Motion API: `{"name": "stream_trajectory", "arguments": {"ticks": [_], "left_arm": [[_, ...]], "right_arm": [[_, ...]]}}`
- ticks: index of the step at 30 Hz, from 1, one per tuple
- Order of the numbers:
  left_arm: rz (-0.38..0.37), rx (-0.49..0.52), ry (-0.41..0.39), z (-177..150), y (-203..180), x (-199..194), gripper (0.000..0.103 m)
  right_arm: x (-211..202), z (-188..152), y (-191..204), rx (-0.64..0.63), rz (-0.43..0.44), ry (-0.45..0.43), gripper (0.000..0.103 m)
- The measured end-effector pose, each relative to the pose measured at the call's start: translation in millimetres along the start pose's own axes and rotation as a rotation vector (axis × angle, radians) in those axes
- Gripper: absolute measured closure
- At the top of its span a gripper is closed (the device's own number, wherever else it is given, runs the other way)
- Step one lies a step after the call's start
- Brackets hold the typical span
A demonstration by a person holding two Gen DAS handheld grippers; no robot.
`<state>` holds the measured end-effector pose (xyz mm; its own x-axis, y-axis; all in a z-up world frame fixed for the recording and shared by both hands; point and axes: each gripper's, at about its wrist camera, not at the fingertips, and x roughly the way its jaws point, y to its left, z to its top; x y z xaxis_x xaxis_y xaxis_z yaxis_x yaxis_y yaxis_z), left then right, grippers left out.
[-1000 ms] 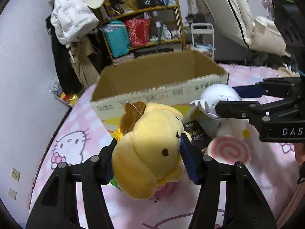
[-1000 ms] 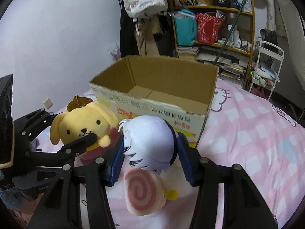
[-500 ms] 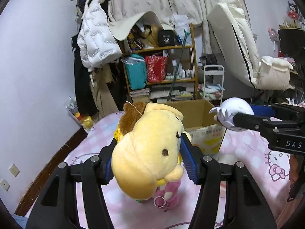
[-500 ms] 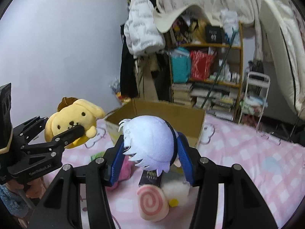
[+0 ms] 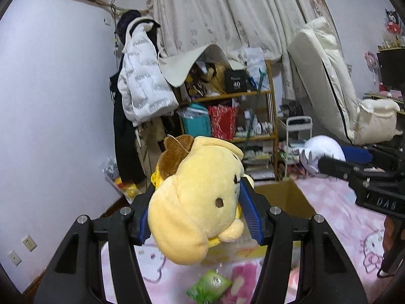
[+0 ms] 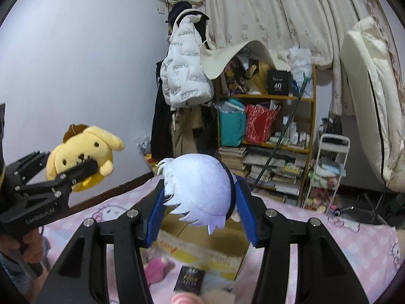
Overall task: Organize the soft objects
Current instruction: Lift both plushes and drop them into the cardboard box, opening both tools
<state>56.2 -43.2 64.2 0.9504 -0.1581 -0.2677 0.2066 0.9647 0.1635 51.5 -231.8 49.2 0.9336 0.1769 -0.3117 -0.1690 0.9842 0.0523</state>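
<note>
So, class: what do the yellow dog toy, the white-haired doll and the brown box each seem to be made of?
Yellow dog toy: soft plush, matte and fuzzy; it dents between the left tongs.
White-haired doll: its hair looks like felt, with flat cut spikes.
Brown box: probably corrugated cardboard, dull tan with printed sides.

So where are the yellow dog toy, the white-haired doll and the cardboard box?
yellow dog toy [image 5: 195, 202]: left wrist view, its cheek.
white-haired doll [image 6: 200, 187]: right wrist view, back of its head.
cardboard box [image 6: 202, 240]: right wrist view, inside wall.
</note>
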Motion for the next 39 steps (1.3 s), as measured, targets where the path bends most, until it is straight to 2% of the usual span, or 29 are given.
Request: {"name": "stream_trajectory", "arguments": {"ticks": [6, 9, 13, 20, 25, 34, 39], "left_arm": [[0.015, -0.019, -0.075, 27, 0, 11, 0.044], [0.015, -0.023, -0.099, 30, -2, 17, 0.043], [0.015, -0.037, -0.09, 21, -3, 28, 0.043], [-0.004, -0.044, -0.018, 1, -6, 61, 0.043], [-0.014, -0.038, 0.053, -19, -9, 85, 0.043], [-0.069, -0.014, 0.193, -47, -21, 125, 0.043], [-0.077, 0.019, 0.236, -57, -28, 135, 0.036]], "right_arm": [[10, 12, 4, -0.033, -0.093, -0.094, 0.047], [18, 12, 5, -0.042, -0.098, -0.098, 0.047], [28, 8, 4, -0.037, -0.103, -0.087, 0.047], [52, -14, -1, -0.04, -0.139, -0.047, 0.046], [71, -31, -11, -0.022, -0.12, 0.007, 0.046], [89, -49, -15, -0.015, -0.073, 0.05, 0.046], [98, -59, -21, 0.004, -0.061, 0.089, 0.045]]}}
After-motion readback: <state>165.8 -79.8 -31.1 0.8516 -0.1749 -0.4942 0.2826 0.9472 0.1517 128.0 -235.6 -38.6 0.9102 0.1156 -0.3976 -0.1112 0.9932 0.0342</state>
